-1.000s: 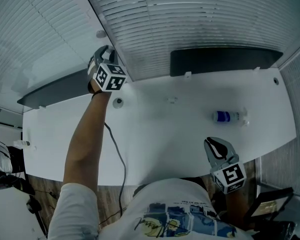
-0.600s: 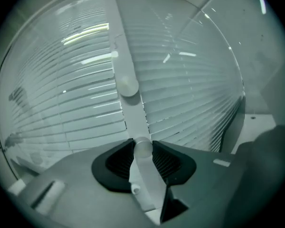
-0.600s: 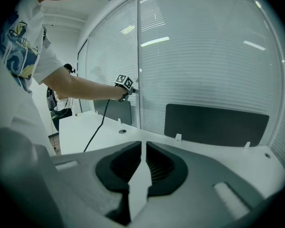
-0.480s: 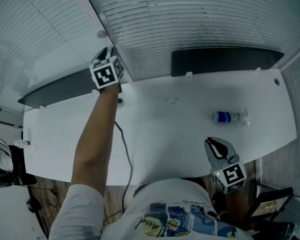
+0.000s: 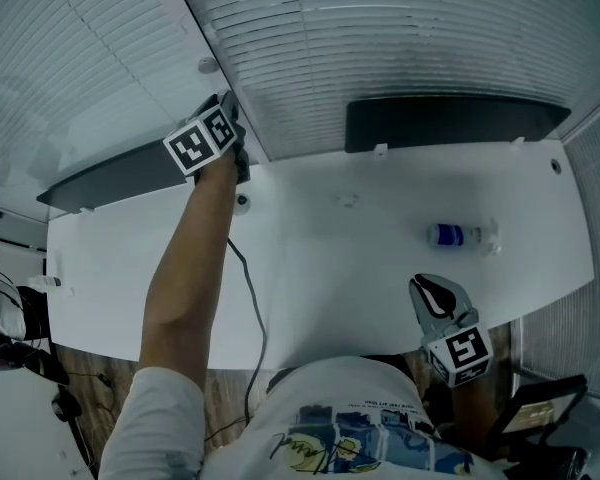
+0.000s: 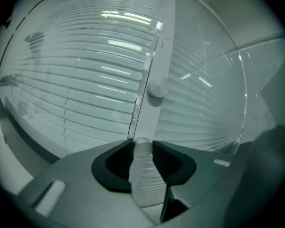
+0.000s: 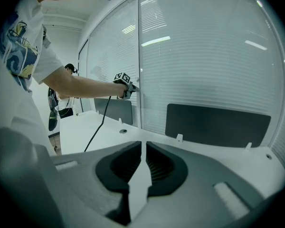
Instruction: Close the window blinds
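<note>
White slatted blinds cover the windows behind the desk. My left gripper is raised to the window post between two panes. Its jaws are shut on the round end of the clear tilt wand, which runs up along the post. In the right gripper view the left gripper shows far off at the blinds. My right gripper rests low over the desk's near edge, shut with nothing in it.
The white desk carries a small blue-labelled bottle at the right and a cable hole. Dark panels stand along its far edge. A cable hangs from my left arm. A round knob sits on the post.
My left gripper has rolled about its own axis while staying at the window post; its marker cube now faces another way. The right gripper has not moved.
</note>
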The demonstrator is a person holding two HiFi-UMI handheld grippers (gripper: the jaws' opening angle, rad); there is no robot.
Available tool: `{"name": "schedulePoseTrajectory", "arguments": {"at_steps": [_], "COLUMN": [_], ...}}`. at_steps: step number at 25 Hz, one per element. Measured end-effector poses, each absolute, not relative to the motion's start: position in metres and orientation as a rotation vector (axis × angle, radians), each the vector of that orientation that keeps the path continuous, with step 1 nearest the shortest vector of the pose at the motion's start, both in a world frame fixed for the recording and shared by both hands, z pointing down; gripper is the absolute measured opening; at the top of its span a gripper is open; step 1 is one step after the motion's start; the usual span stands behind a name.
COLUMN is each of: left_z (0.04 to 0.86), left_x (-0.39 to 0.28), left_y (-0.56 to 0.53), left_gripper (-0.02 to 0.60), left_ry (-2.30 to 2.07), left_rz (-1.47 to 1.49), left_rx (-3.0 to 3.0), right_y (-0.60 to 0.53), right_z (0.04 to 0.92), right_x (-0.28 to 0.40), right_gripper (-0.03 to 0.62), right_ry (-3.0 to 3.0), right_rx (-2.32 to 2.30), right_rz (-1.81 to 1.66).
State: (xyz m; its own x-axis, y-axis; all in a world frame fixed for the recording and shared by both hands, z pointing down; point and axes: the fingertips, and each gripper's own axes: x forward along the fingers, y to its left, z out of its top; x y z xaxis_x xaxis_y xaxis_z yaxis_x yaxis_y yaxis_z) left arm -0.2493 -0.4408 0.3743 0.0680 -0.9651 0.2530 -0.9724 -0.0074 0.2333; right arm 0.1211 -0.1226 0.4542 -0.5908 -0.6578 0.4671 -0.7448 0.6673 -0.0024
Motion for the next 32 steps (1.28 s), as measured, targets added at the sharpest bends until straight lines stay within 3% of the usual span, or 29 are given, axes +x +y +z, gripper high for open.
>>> {"name": "schedulePoseTrajectory", "arguments": {"at_steps": [6,10,24,29,32], "left_z": [0.377,0.368,0.389,0.398,0.397], "left_x": [-0.248,-0.248,-0.228,-0.227,-0.225], "left_y": [-0.443,-0.439,-0.437,-0.441,-0.442], "left_gripper": [0.137,0.176,0.176,0.156,0.126], "left_ry": [-2.013,-2.111,-1.982,-1.854,-1.853], "left_rz": [0.260,0.476,2.402,2.755,2.766], "left_rx": [2.092,2.185,2.434,2.370,2.375], "right_y": [-0.123,-0.123,-0.122,-0.121,-0.121], "right_z": [0.454,0.453,0.453,0.454,0.454], "right_x": [0.119,0.118,0.115,0.116,0.117], "right_gripper": [0.020,0.020,0.020,0.020,0.020], "right_ry": [-2.452,-2.452,-2.447,-2.443,-2.440], "right_rx": [1.090,1.091,1.092,1.093,1.096], "right_rz": [0.270,0.269,0.289,0.290,0.291]}}
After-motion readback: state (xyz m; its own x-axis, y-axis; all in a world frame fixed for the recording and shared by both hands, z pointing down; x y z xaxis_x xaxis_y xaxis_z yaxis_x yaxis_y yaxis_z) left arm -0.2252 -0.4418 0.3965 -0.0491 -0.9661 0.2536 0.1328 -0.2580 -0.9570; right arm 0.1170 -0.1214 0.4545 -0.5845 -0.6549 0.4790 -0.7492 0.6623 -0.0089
